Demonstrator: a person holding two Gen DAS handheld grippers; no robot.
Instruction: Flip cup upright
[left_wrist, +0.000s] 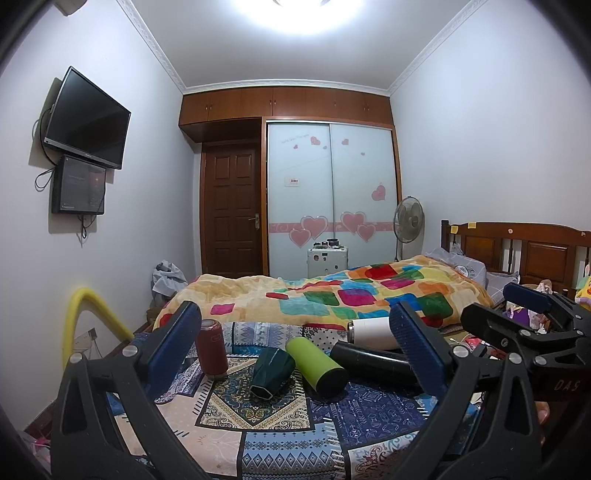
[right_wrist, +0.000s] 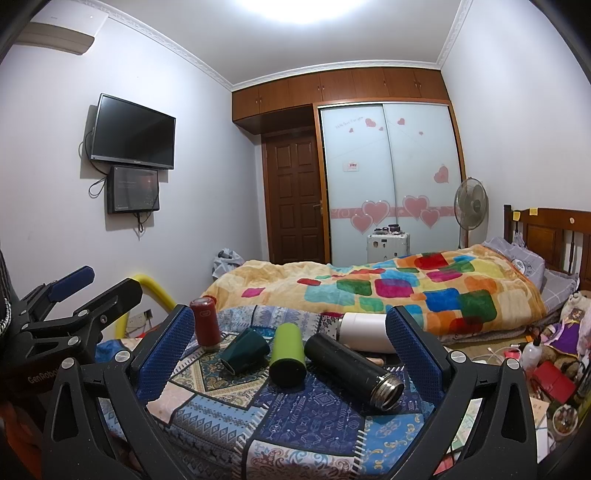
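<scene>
On a patterned cloth (left_wrist: 258, 443) (right_wrist: 295, 424) a dark green cup (left_wrist: 271, 373) (right_wrist: 245, 350), a lime green bottle (left_wrist: 316, 367) (right_wrist: 287, 354), a black flask (left_wrist: 373, 363) (right_wrist: 352, 369) and a white bottle (left_wrist: 373, 332) (right_wrist: 364, 330) lie on their sides. A red bottle (left_wrist: 211, 349) (right_wrist: 205, 323) stands upright at the left. My left gripper (left_wrist: 295, 354) is open and empty, short of the cups. My right gripper (right_wrist: 290, 343) is open and empty, likewise short of them. Each gripper shows at the edge of the other's view.
A bed with a colourful blanket (left_wrist: 332, 291) (right_wrist: 388, 288) lies behind the cloth. A yellow tube (left_wrist: 79, 317) curves at the left. Clutter (right_wrist: 546, 365) sits on the floor at the right. A fan (left_wrist: 408, 219), a wardrobe and a door stand at the back.
</scene>
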